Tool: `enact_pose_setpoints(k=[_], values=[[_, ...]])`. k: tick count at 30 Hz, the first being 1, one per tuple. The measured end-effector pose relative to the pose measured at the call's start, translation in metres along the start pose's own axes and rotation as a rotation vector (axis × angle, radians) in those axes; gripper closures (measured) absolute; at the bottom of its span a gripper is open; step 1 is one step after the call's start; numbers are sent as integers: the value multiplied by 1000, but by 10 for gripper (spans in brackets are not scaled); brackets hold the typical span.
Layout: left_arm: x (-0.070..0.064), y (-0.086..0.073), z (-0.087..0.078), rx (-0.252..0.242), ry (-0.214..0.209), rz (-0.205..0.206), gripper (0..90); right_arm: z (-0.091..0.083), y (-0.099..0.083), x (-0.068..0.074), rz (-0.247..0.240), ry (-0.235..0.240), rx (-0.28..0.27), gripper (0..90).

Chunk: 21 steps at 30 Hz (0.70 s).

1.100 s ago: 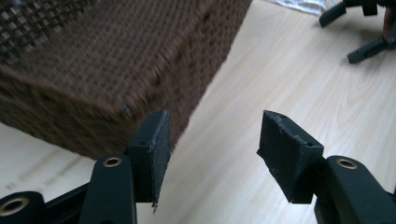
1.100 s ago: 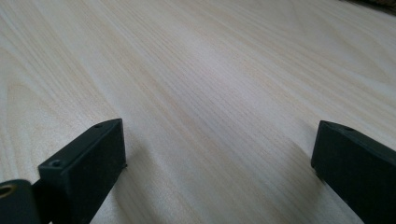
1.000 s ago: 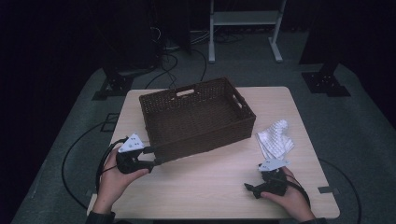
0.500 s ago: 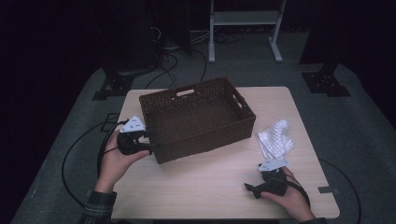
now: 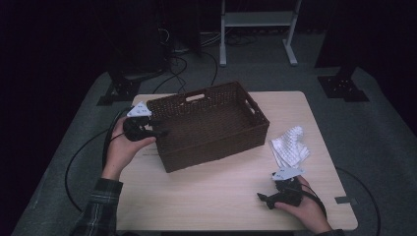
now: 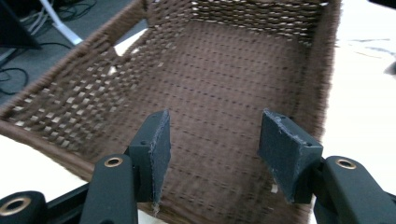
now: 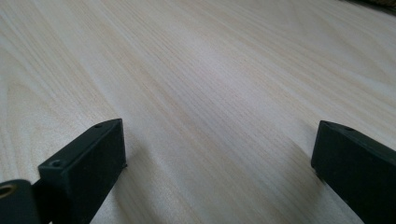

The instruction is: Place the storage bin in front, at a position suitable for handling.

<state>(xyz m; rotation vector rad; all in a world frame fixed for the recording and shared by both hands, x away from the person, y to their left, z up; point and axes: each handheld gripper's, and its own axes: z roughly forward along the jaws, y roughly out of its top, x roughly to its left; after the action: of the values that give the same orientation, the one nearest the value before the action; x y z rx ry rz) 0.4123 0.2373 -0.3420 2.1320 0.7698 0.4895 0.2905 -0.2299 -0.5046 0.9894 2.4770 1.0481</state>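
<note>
Basket (image 5: 209, 125) corners are cut off in the left gripper view, where its woven floor is seen between wide-spread fingers (image 6: 154, 151) of the left gripper (image 5: 156, 132) at its left end. Right gripper (image 5: 264, 198), wide open, rests on the table (image 5: 206, 196), near the cloth (image 5: 290, 147).

Left gripper (image 5: 160, 132): black body, grey three-cornered plate on top with small dark marks, black cable trailing off the table edge. In the left gripper view, two flat black rectangular pads (image 6: 156, 151) with worn, scuffed edges, each with a small screw hole; brass-coloured rivets sit in the black arms behind them.

Right gripper (image 5: 264, 199): same black build, same grey plate.

Left sleeve (image 5: 101, 209): dark plaid, green-grey check, cuffed.
</note>
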Motion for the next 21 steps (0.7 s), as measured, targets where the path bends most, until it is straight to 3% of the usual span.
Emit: enact_pose_setpoints(k=[12, 21], values=[[37, 13, 25, -17, 21, -40, 441, 0, 0, 0, -3, 1, 1, 24], [51, 22, 40, 38, 35, 14, 438, 0, 0, 0, -4, 0, 0, 24]])
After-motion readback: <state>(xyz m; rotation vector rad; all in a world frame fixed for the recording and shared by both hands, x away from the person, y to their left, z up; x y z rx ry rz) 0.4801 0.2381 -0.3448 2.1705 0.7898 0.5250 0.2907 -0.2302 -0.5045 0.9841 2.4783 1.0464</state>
